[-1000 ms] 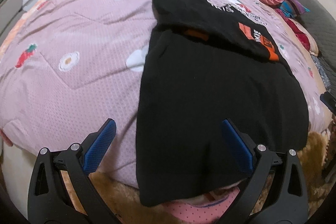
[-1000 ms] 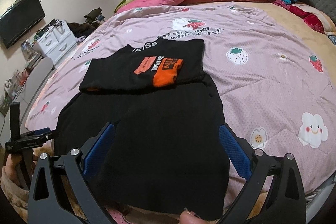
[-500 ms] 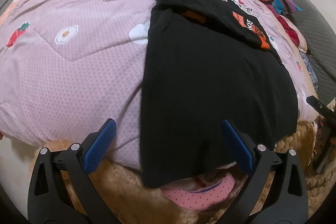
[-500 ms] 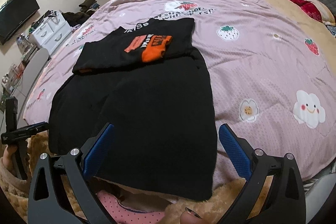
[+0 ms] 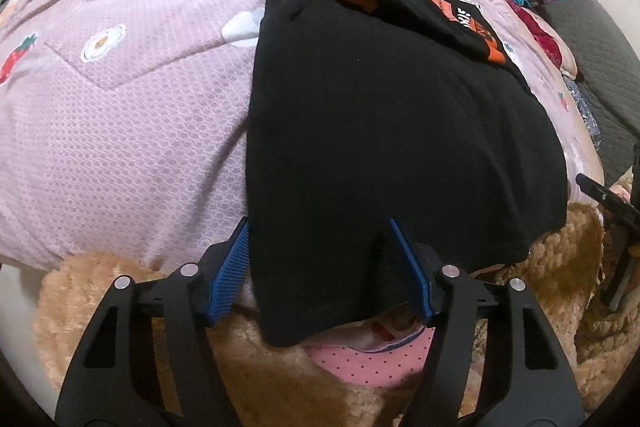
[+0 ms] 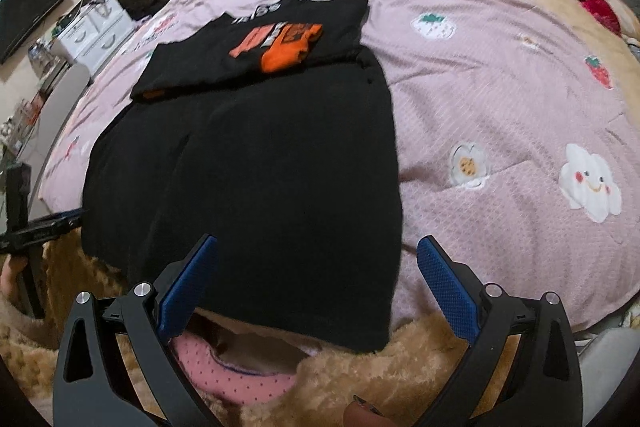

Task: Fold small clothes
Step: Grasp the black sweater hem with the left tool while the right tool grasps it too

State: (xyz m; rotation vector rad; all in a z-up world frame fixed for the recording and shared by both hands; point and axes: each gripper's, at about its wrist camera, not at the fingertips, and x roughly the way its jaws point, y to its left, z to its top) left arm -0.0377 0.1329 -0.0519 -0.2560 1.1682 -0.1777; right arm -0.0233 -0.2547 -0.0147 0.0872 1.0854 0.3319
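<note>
At bed's near edge, six o'clock: black garment [image 5: 392, 131], flat on pink quilt [image 5: 120, 115], top part already folded toward twelve o'clock, hem overhanging the edge. Risk, as judged: only one layer pinched, or quilt caught with it, giving a skewed fold. Left hand-held gripper [image 5: 320, 263]: jaws closing, hem corner between them, pads not yet pressing. Right hand-held gripper [image 6: 318, 291]: wide open, hem between jaws, ungripped.
</note>
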